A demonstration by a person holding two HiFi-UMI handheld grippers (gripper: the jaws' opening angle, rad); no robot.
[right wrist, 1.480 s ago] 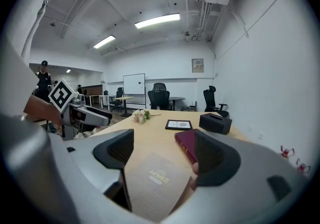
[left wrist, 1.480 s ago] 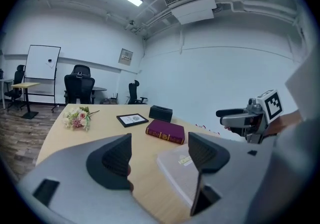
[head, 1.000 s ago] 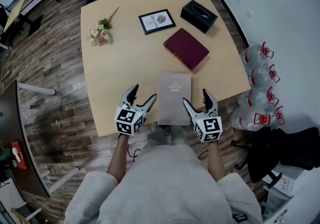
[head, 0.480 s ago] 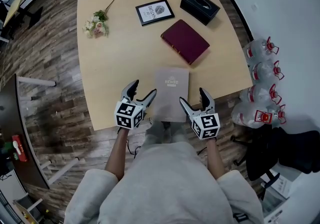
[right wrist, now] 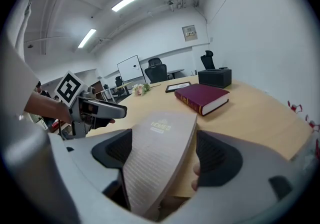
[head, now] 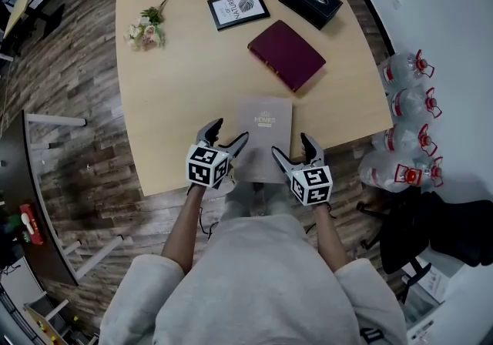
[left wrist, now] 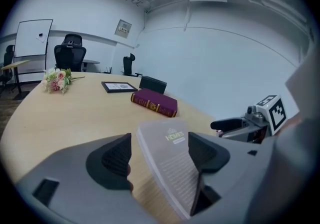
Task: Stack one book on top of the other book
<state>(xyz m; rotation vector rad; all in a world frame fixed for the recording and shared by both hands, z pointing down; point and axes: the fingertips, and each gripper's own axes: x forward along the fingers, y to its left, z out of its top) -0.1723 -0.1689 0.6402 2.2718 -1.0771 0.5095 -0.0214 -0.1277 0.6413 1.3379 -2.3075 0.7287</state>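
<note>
Left jaws: they stand wide apart on the left gripper (left wrist: pixel 160 143), with the left long edge of the grey book (left wrist: pixel 172 168) between them. The book lies close against the right jaw, and a clear gap of table shows beside the left jaw. They are not closed on it.
Right jaws: they are also spread wide on the right gripper (right wrist: pixel 164 142). The book's right long edge runs between them, nearer the left jaw, with a gap to the right jaw.
Grey book: it sits at the near side of the table (head: pixel 177 89), cover up, with pale lettering at its far end. Its near end reaches past the table's near edge toward the person. In both gripper views it looks tilted, but whether it is off the tabletop cannot be told.
Grippers together: in the head view they flank the book's near end, one at each side, jaws pointing away from the person.
Maroon book: the maroon book (head: pixel 286 55) lies flat and closed farther out on the table, apart from the grey book, turned at an angle, with gilt marks on its spine.
Tissue box: the black tissue box (head: pixel 310 0) lies beyond the maroon book, at the table's far right corner.
Picture frame: the picture frame (head: pixel 238 8) lies flat to the left of the tissue box.
Flowers: the flowers (head: pixel 145 31) lie near the far left corner, well apart from both books.
Floor: water bottles (head: pixel 404 105) stand in a cluster to the right of the table.
</note>
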